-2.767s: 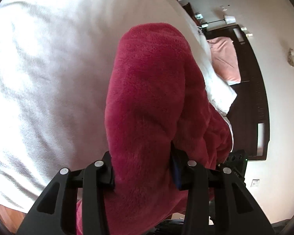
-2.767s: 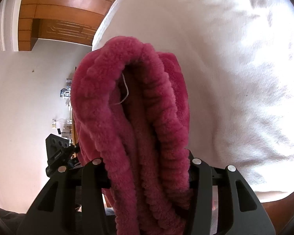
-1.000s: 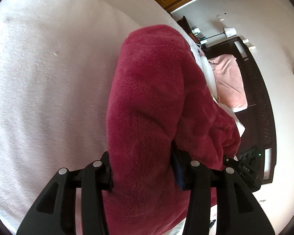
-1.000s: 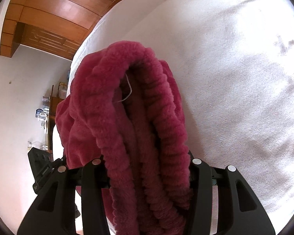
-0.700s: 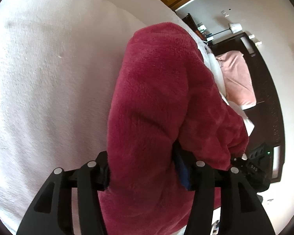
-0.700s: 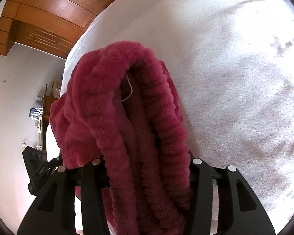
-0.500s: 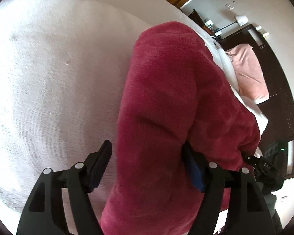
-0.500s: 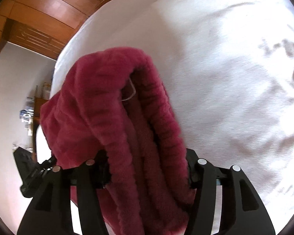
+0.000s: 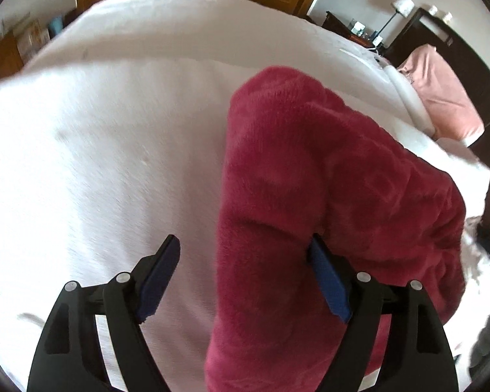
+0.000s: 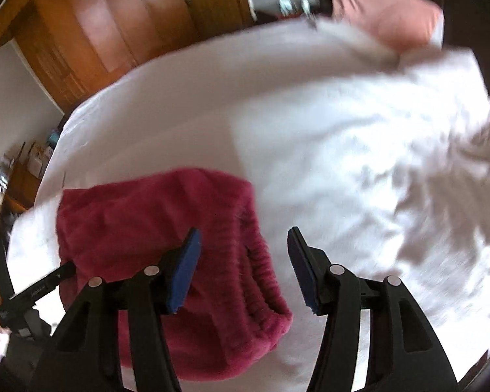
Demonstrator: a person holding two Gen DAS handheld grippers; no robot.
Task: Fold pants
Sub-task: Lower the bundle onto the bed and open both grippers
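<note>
The pants point(image 9: 310, 196) are fluffy dark red fleece, lying folded on the white bed point(image 9: 114, 130). In the left wrist view my left gripper point(image 9: 245, 251) is open, its blue pads apart; the cloth lies between them and against the right pad. In the right wrist view the pants point(image 10: 166, 228) lie as a folded bundle at lower left, with the elastic waistband toward the bottom. My right gripper point(image 10: 245, 245) is open above the bundle's right edge and holds nothing. The other gripper's black frame point(image 10: 32, 290) shows at the far left.
The white bed cover point(image 10: 343, 147) fills most of both views, rumpled at the right. A pink pillow point(image 9: 441, 98) lies at the dark headboard, also seen in the right wrist view point(image 10: 392, 16). Wooden wardrobe doors point(image 10: 114, 32) stand beyond the bed. A lamp point(image 9: 401, 3) stands on a bedside table.
Both grippers have opened and let go of the pants. The pants now lie on the bed. Both grippers have pulled back and tilted up, so more of the room shows.
</note>
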